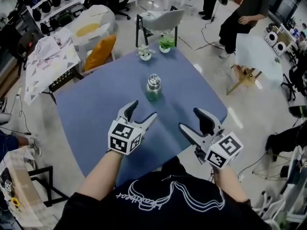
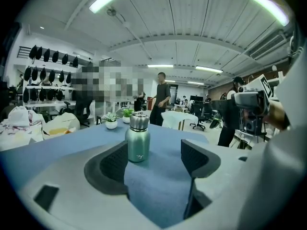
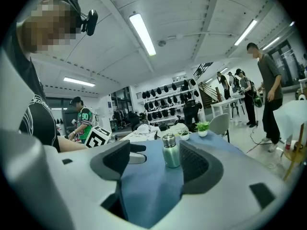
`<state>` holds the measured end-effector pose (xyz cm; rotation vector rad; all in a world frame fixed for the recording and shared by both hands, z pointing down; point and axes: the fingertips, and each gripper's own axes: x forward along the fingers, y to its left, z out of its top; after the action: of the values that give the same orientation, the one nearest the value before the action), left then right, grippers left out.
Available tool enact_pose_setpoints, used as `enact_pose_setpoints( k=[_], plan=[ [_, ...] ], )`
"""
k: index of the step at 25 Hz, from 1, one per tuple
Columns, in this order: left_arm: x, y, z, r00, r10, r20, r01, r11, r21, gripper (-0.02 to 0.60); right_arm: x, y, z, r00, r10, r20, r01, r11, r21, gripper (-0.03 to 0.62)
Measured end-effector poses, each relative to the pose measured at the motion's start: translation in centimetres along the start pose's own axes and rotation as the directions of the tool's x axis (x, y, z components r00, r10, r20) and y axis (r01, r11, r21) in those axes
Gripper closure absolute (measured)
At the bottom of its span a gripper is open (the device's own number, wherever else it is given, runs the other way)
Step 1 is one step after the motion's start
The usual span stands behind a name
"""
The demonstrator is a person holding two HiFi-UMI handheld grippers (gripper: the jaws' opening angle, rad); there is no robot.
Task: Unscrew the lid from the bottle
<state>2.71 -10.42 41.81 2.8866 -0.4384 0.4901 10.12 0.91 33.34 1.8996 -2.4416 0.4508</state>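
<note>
Nearest: left tongs (image 1: 144,110) and right tongs (image 1: 190,119), both low over the near half of the counter (image 1: 91,114). Both sets of jaws are spread wide with nothing between them, only blue surface showing in the gap in each gripper view.

Counter: flat blue top, set corner-on to the head view, otherwise bare around the tongs.

Bottle (image 1: 153,87): green metal body, stands on the counter near its middle, ahead of both tongs and apart from them, roughly on the line between the two. Upright, long axis vertical. Silver lid (image 1: 153,79) is on, facing straight up. In the left gripper view it lines up past the left-hand jaw; in the right gripper view, past the right-hand jaw. Neither touches it.

Far corner of the counter: two small potted plants (image 1: 144,53) in white pots, side by side.

Beyond: grey chair (image 1: 163,20) just behind the plants, orange cushion (image 1: 98,49) on a pale seat to the left, patterned cloth (image 1: 48,61) over a stand, and a wall rack of dark rounded items (image 1: 48,4), type unclear. To the right, a seated person (image 1: 244,13) and a small white table (image 1: 259,51). Light floor, ribbed ceiling with strip lights.
</note>
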Motion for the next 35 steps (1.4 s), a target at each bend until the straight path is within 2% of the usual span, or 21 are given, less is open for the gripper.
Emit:
enact_pose_setpoints(
  k=[9,15,23,28,35],
  plan=[
    [7.0,3.7,-1.1,0.996,0.088,-0.029,-0.088,0.996,0.006,0.219,6.2,-4.8,0.0,0.982,0.16,-0.104,-0.164,0.986,-0.033,0.276],
    [9.6,4.4,-2.5,0.993,0.105,-0.06,-0.104,0.994,0.008,0.219,10.3,-6.3,-1.2,0.951,0.249,-0.186,-0.265,0.962,-0.067,0.276],
    [10.5,5.1,-2.2,0.99,0.139,-0.024,-0.139,0.99,-0.009,0.221,15.6,-5.3,-2.1,0.902,0.346,-0.256,-0.391,0.908,-0.15,0.29],
    [10.7,5.0,-1.8,0.991,0.135,0.006,-0.135,0.991,-0.02,0.239,17.8,-5.2,-2.3,0.9,0.352,-0.256,-0.404,0.895,-0.189,0.324],
    [10.7,5.1,-1.7,0.987,0.159,0.018,-0.158,0.987,-0.01,0.245,19.2,-4.8,-2.5,0.895,0.366,-0.255,-0.42,0.884,-0.207,0.333]
  ],
)
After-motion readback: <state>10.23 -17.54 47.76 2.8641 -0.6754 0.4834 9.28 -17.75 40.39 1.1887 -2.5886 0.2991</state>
